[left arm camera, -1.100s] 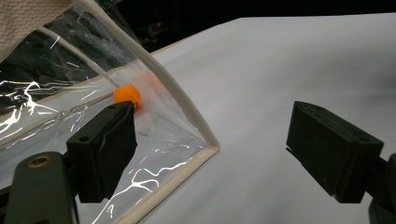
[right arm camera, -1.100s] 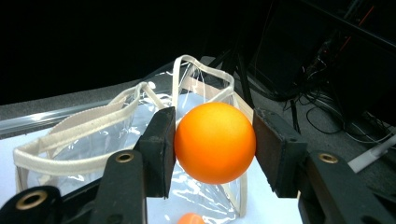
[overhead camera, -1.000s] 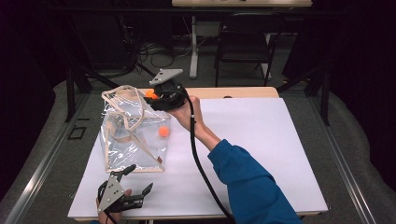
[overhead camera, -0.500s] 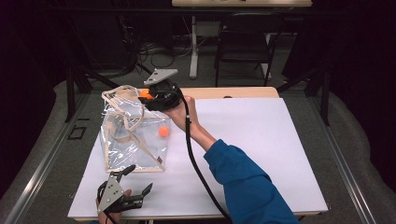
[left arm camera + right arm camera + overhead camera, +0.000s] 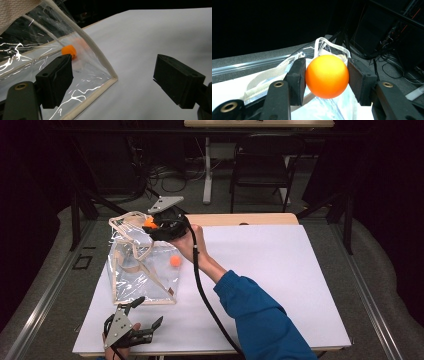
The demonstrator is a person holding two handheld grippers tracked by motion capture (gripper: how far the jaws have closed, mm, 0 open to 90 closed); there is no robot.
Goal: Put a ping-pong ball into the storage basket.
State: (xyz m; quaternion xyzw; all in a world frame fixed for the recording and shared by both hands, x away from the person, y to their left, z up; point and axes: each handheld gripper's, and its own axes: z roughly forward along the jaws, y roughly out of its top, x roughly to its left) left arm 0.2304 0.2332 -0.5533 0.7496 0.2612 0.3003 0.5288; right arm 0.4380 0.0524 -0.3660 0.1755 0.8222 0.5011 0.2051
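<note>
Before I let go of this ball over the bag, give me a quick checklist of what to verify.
1. Right gripper clamped on the orange ball: ok.
2. Ball over the clear bag mouth: cannot tell; it sits at the top edge.
3. Bag mouth open: cannot tell; handles lie across it.
4. Bag upright on the table: ok.
5. Left gripper open, clear of the bag: ok.
6. Second ball already inside: ok.

Blue long sleeve point(image 5: 260, 320) on the right arm. Black-bodied right gripper point(image 5: 152, 223) with grey three-cornered top plate point(image 5: 165, 203) and trailing black cable point(image 5: 205, 295). Blocky black pads point(image 5: 298, 80); brass-coloured screw rings point(image 5: 278, 84). Left gripper point(image 5: 150, 312), likewise black, grey-plated.
</note>
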